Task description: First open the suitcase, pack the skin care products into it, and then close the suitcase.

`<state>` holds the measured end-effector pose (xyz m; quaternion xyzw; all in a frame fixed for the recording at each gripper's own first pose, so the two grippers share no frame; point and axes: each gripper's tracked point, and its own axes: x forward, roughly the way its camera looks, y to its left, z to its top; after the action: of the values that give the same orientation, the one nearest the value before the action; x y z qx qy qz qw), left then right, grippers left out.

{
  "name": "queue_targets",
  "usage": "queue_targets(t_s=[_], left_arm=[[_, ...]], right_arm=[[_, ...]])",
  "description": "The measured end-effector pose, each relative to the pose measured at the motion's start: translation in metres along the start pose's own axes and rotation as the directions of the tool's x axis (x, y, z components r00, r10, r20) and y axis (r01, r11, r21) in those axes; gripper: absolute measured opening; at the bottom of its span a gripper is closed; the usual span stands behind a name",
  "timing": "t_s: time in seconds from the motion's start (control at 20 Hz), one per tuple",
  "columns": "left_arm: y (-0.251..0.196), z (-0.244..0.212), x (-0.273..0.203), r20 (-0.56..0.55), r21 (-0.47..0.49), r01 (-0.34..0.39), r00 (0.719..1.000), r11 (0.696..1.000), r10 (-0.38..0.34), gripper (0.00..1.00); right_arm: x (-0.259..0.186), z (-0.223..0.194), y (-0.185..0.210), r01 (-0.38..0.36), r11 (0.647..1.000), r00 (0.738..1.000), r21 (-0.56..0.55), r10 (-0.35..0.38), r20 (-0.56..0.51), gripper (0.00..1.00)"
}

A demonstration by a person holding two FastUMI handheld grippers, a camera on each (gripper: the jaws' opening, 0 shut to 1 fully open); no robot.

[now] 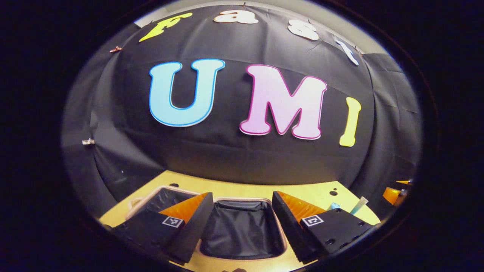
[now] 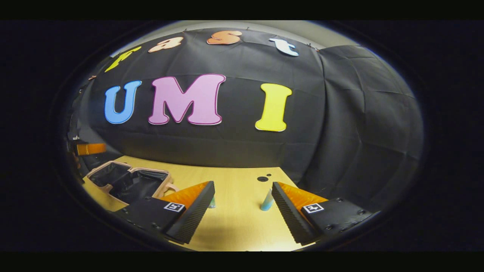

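Suitcase (image 1: pixel 242 230) lay open at bottom centre of the left gripper view, lined compartments bare, between the wide-spread, unloaded left gripper (image 1: pixel 242 223). Right gripper (image 2: pixel 242 211), also wide and holding nothing, framed a blue tube (image 2: pixel 267 201) standing on the table (image 2: pixel 234 181) at lower centre of the right gripper view. Opening looked done, packing not started; next call: right claw closes on that tube squarely without tipping it.
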<state>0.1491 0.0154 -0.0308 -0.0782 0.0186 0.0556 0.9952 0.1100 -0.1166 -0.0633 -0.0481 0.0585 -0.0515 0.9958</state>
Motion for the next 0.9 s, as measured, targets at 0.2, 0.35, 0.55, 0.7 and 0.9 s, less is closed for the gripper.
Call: queue_targets(t_s=[0.2, 0.35, 0.55, 0.7, 0.9], left_arm=[[-0.084, -0.086, 0.001, -0.133, -0.04, 0.074, 0.988, 0.996, -0.079, 0.96], [-0.14, -0.115, 0.014, -0.169, -0.012, 0.173, 0.97, 0.985, -0.172, 0.96], [-0.205, -0.163, 0.046, -0.249, 0.073, 0.325, 0.921, 0.943, -0.299, 0.96], [-0.226, -0.186, 0.081, -0.285, 0.09, 0.353, 0.905, 0.931, -0.315, 0.96], [-0.235, -0.213, 0.129, -0.328, 0.143, 0.319, 0.909, 0.937, -0.259, 0.96]], right_arm=[[0.002, -0.013, -0.029, 0.021, 1.0, 0.999, 0.013, -0.021, -0.025, 0.97], [0.006, -0.028, -0.049, 0.028, 1.0, 0.998, -0.009, -0.029, -0.047, 0.97], [0.013, -0.057, -0.058, 0.003, 1.0, 0.995, 0.022, -0.001, -0.098, 0.97], [0.021, -0.085, -0.064, 0.016, 0.998, 0.989, 0.062, -0.007, -0.145, 0.97], [0.041, -0.116, -0.069, 0.02, 0.994, 0.979, 0.107, 0.003, -0.201, 0.95]])
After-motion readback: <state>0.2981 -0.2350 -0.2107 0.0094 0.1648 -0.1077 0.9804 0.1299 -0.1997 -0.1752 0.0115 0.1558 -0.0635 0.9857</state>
